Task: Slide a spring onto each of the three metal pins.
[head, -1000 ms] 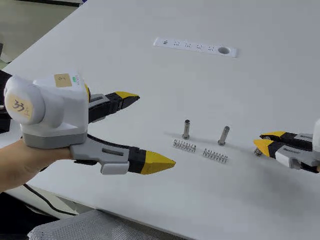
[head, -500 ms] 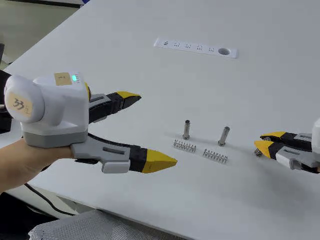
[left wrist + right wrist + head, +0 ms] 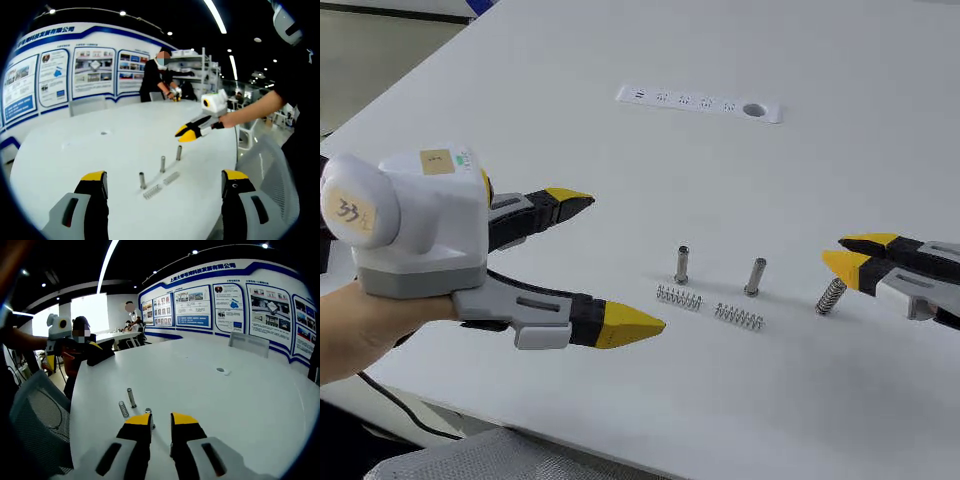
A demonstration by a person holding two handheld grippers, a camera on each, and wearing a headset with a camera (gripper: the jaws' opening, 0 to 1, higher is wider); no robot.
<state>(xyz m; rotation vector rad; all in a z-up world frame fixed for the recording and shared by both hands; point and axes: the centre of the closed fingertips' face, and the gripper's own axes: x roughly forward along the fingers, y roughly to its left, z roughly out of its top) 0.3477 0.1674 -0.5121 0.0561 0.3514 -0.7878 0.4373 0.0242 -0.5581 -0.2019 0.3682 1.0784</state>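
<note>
Presently the left hand-held gripper (image 3: 603,260) is held above the table (image 3: 520,60) with its jaws spread wide and nothing between them, probably to be ready for a loose spring. One spring (image 3: 679,296) is laid flat just before the left pin (image 3: 681,265) and the other spring (image 3: 739,316) just before the middle pin (image 3: 755,276). Both pins stand upright and bare, so each pairing is short. The third pin (image 3: 837,284) leans a little inside a fitted spring (image 3: 829,300). The right hand-held gripper (image 3: 850,254) is kept just beside it, jaws slightly parted and pinching nothing.
</note>
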